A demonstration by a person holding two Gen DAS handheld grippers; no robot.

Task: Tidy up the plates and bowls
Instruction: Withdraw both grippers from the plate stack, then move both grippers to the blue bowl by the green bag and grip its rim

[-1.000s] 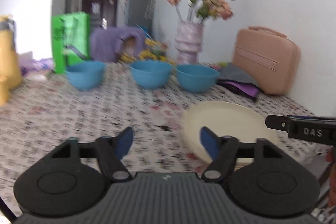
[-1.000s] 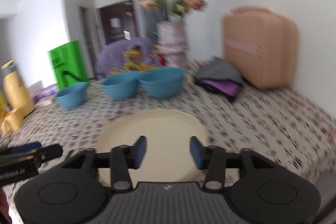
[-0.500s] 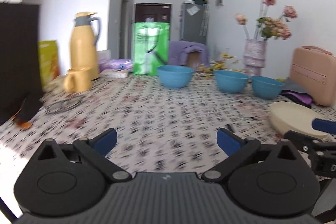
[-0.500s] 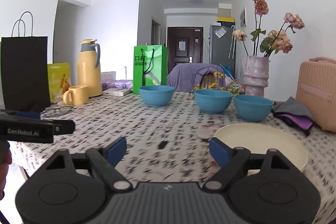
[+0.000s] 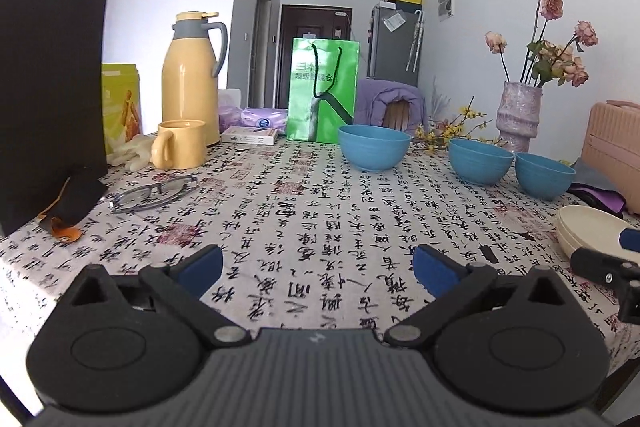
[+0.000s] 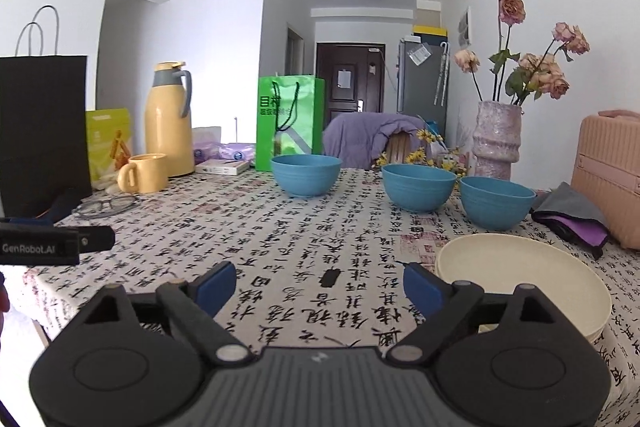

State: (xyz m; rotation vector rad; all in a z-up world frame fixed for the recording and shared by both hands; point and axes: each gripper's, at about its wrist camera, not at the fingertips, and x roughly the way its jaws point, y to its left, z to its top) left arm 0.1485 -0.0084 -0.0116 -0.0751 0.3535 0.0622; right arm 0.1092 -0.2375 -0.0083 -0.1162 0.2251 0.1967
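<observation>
Both grippers, left gripper (image 5: 316, 265) and right gripper (image 6: 318, 283), hover released and empty; cream plates (image 6: 520, 279) sit stacked near right on the counter (image 6: 280, 239), three blue bowls (image 6: 418, 187) farther back remain unstacked.

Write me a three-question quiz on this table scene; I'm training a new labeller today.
1. How many blue bowls stand on the table?
2. True or false: the left tongs hold a bowl.
3. Which item stands nearest the right tongs: A) the cream plates, B) the yellow mug, C) the vase?

Key: 1) three; 2) false, both tongs are open and hold nothing; 3) A.
</observation>
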